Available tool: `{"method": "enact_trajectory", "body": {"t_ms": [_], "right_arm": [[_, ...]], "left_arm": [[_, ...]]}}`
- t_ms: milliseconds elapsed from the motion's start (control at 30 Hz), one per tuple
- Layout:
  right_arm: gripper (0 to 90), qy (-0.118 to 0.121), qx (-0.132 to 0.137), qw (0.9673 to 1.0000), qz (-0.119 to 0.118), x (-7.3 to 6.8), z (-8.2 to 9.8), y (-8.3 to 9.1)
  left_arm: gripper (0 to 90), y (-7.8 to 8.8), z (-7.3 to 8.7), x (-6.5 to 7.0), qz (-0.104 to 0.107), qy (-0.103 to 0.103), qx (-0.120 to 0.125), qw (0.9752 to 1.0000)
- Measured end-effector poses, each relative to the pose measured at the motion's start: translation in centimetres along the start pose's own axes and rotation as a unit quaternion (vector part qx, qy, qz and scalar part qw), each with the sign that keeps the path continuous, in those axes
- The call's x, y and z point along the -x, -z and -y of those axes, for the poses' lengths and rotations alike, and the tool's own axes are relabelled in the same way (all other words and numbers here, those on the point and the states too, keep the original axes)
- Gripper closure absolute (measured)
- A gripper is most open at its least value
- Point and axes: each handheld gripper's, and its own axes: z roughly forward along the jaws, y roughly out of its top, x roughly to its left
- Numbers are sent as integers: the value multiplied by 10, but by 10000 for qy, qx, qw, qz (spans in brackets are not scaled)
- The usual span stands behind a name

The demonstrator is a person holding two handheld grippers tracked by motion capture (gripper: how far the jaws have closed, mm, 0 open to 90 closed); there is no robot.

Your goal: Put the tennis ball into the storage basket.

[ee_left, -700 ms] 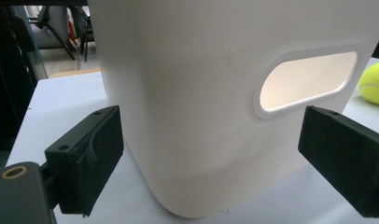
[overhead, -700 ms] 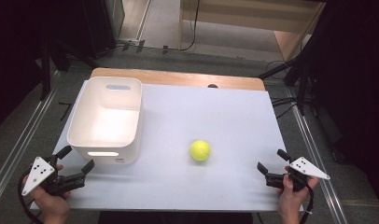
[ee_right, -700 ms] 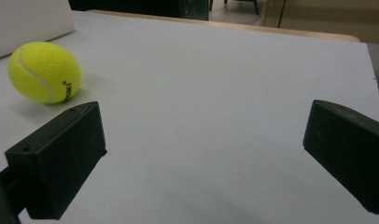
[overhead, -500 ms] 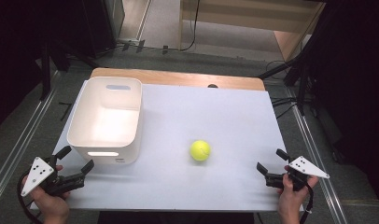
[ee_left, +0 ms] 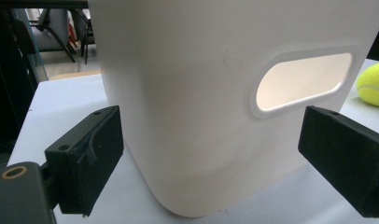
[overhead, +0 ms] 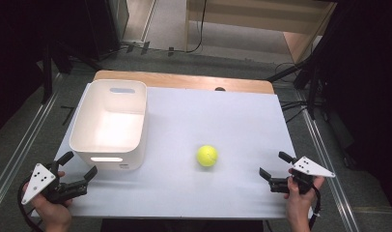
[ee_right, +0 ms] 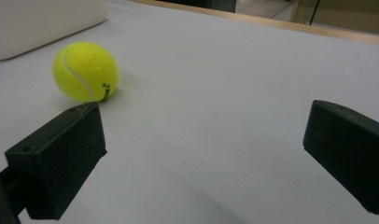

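White worktop (overhead: pixel 223 121) carries a ball (overhead: pixel 207 155) near its front edge and a tub (overhead: pixel 111 124) at its left edge. Left hand-held gripper (overhead: pixel 78 170) gapes wide at the front left corner, seemingly just short of the tub; right hand-held gripper (overhead: pixel 276 166) stands wide, empty, near the front right corner.

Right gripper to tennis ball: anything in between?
Nothing. Bare white tabletop separates the right gripper from the tennis ball, in the high view.

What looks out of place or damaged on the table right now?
Nothing stands out. The white bin sits upright and looks intact, the tennis ball rests alone on the white tabletop, and both the left gripper and right gripper are open and empty.
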Motion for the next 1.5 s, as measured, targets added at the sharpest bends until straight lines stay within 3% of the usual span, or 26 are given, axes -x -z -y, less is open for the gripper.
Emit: {"method": "enact_trajectory", "body": {"t_ms": [400,800,1500], "right_arm": [[0,231,-260,9992,-218,-6,-29,-13],[0,590,-541,9956,-498,-18,-57,-31],[0,1152,-1067,9828,-974,-37,-92,-60]], "left_arm": [[73,0,0,0,2,-8,-23,10000],[73,0,0,1,16,-29,-25,10000],[73,0,0,1,2,-42,-32,10000]]}}
